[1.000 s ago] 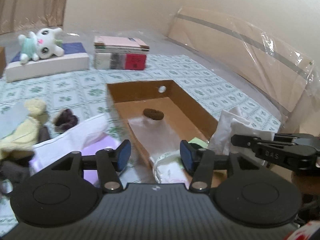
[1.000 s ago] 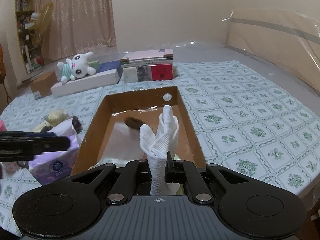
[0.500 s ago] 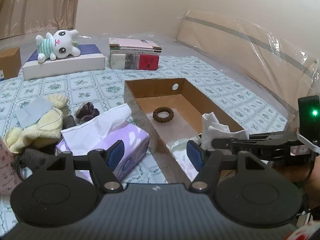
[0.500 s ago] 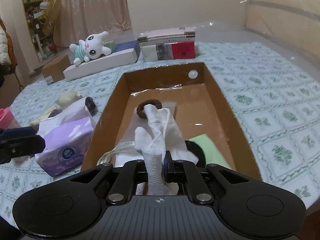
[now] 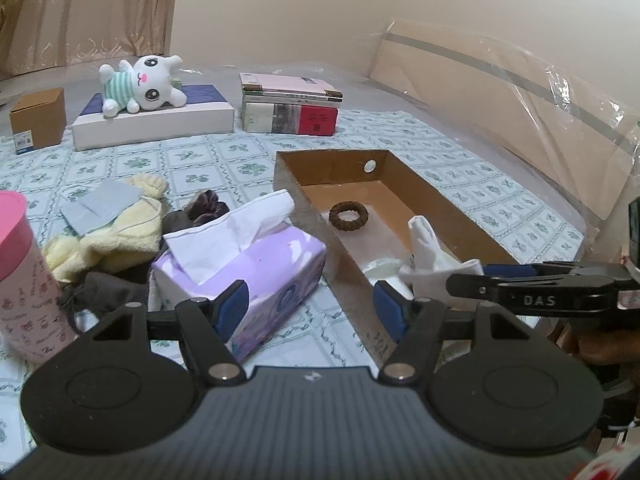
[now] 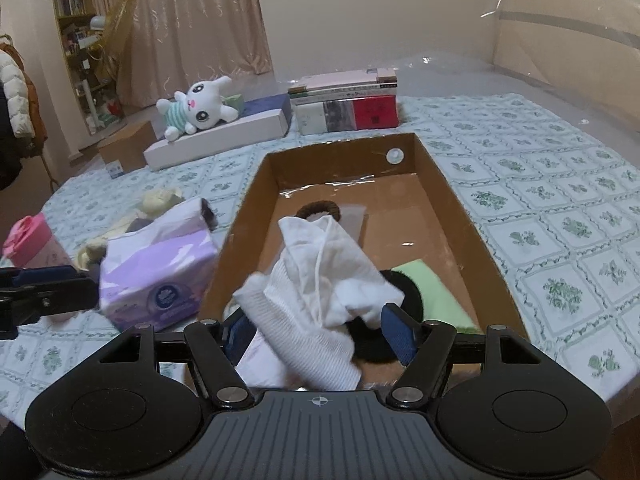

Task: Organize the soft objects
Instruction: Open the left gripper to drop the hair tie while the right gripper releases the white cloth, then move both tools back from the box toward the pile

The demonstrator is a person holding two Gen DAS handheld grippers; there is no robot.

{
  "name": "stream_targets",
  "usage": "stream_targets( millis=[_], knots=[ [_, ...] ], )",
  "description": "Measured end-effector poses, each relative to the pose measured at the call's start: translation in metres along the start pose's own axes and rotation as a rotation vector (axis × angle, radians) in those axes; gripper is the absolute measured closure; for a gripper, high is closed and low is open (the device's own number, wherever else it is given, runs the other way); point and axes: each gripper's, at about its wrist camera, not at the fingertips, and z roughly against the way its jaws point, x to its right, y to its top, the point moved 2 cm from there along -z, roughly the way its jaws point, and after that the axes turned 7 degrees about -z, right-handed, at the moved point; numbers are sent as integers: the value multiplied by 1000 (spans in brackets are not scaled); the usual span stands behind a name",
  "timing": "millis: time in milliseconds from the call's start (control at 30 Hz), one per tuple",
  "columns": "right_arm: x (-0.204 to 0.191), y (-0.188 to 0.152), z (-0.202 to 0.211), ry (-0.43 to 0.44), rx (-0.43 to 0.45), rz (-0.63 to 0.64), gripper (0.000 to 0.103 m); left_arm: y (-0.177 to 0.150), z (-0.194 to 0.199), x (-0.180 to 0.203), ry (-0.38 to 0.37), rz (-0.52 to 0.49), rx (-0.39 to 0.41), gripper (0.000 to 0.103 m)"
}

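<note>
With the right gripper (image 6: 316,336) opening its jaws around a white sock (image 6: 320,292) slumping into the near end of the cardboard box (image 6: 448,196), beside a brown hair tie (image 5: 348,216), the left gripper (image 5: 306,308) stood wide and empty near the tissue pack (image 5: 240,264), while yellow and dark soft items (image 5: 120,236) on the left remained unsorted.

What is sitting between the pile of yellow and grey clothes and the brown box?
A purple tissue pack with a white tissue sticking up lies between the clothes pile and the cardboard box. The left wrist view shows it best.
</note>
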Motion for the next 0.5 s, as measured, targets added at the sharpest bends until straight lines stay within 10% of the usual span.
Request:
stream_targets(
  millis=[500],
  knots=[
    [-34,-26,35,6,16,-41,35,-21,41,-20,42,23,16,38]
  ],
)
